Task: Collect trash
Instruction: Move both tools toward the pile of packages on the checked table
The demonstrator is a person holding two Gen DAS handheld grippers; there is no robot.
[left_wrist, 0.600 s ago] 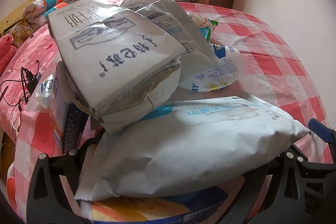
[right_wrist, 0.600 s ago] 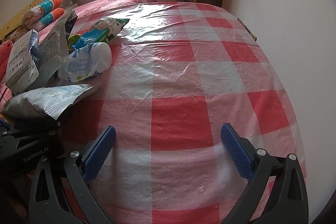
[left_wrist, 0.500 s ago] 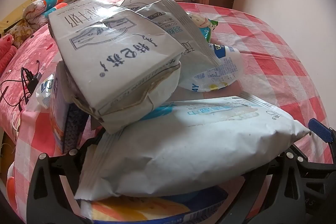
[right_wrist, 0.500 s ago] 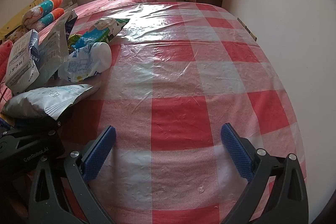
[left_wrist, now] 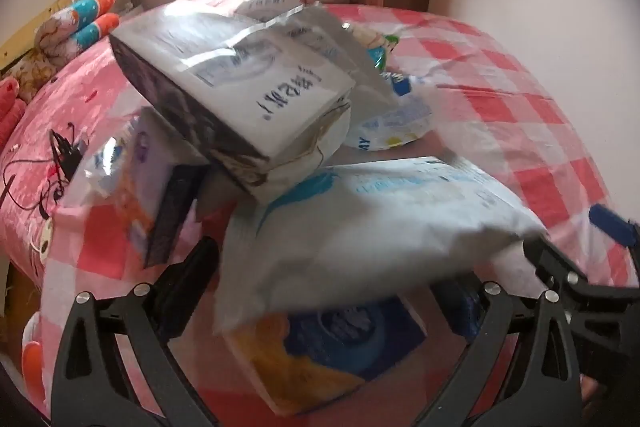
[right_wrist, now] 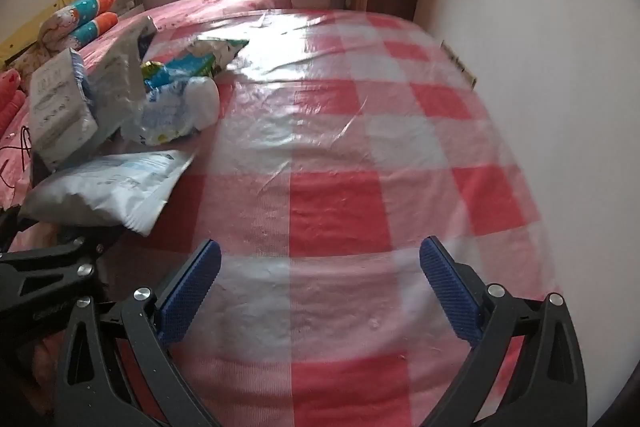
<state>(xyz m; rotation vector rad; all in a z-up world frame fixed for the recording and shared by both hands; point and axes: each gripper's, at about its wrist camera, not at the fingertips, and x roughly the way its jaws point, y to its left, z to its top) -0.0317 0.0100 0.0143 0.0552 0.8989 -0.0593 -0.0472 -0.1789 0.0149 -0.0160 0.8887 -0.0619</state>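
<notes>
Checked tablecloth (right_wrist: pixel 340 211) — bare (right) | right tongs (right_wrist: pixel 320 291) spread | wrappers (right_wrist: pixel 108 187) left edge

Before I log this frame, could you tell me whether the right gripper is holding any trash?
No, the right gripper is open over bare checkered tablecloth.

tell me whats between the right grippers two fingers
Only bare red-and-white checked tablecloth lies between the right gripper fingers, seen in the right wrist view.

right gripper (right_wrist: pixel 320 283) | black frame | blue ribbed pads (right_wrist: pixel 188 291) | silver screws
</notes>
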